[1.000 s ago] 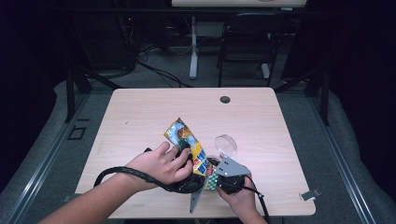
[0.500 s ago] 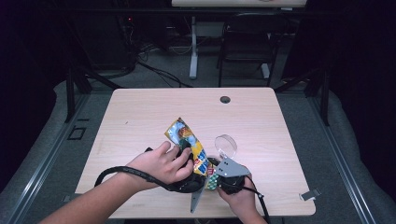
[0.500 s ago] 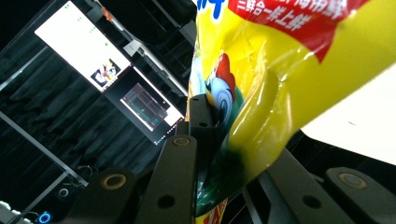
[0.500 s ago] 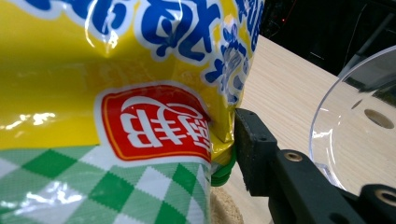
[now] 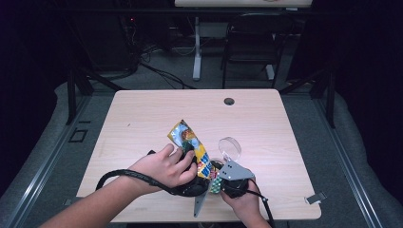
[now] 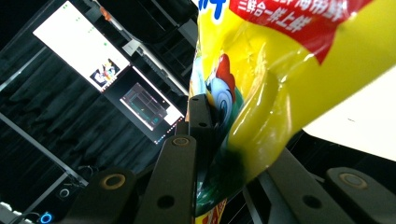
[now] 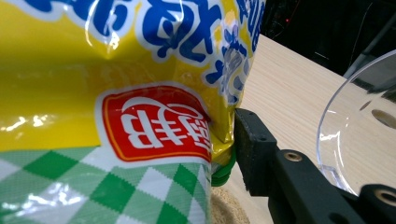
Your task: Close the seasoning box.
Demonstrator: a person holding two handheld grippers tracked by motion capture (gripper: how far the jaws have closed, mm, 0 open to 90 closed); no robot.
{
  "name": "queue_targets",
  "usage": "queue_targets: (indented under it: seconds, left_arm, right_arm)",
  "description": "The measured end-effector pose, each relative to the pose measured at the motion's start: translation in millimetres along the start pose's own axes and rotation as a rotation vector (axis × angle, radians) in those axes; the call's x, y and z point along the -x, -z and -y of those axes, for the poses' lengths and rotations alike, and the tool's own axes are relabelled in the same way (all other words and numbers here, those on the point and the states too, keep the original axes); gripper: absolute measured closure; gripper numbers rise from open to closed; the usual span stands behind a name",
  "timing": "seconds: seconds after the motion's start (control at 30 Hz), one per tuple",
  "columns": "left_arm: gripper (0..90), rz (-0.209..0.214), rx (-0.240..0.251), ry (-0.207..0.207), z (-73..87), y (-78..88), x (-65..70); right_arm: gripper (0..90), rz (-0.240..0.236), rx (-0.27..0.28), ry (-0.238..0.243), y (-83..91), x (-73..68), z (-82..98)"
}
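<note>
Still, nothing has shifted since the earlier high views: both hands, the packet and the bowl sit just where they were, and neither set of jaws has changed its gap. Nearest the table's near edge, the right hand (image 5: 244, 202) wraps its hand-held gripper (image 5: 216, 183) from below, the grey three-cornered plate on top and the jaws pointing left toward the packet's lower end. In the right gripper view one black jaw presses against the edge of the snack packet (image 7: 116, 102), beside the red label and green chequered band; the other jaw is hidden behind the packet, so the jaws stand part-way closed on it. The left forearm comes in from the near-left corner, and the left hand (image 5: 164, 166) curls over its hand-held gripper (image 5: 199, 159), cable looping back under the wrist. In the left gripper view its jaws are nearly closed, pinching the yellow packet, whose foil bulges out above them. The packet lies tilted a little in from the near edge, its top end pointing toward the far-left corner. Just right of it, beyond the right hand, a clear bowl (image 5: 229, 147) rests on the table (image 5: 157, 109).
</note>
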State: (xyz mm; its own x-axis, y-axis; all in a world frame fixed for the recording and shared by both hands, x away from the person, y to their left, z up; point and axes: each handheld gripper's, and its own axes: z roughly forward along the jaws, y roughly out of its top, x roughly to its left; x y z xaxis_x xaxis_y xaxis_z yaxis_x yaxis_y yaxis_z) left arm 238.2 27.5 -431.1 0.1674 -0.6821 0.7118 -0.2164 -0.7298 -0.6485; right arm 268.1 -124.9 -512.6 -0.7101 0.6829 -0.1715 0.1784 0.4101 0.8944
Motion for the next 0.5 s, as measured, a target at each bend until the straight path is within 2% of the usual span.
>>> queue_targets:
  seconds: [0.5]
  left_arm:
    - [85.1,0.004,0.0,-0.003,1.5,0.7,1.0]
  right_arm:
    - [71.0,-0.02,0.0,-0.02,-0.3,-1.5,-0.9]
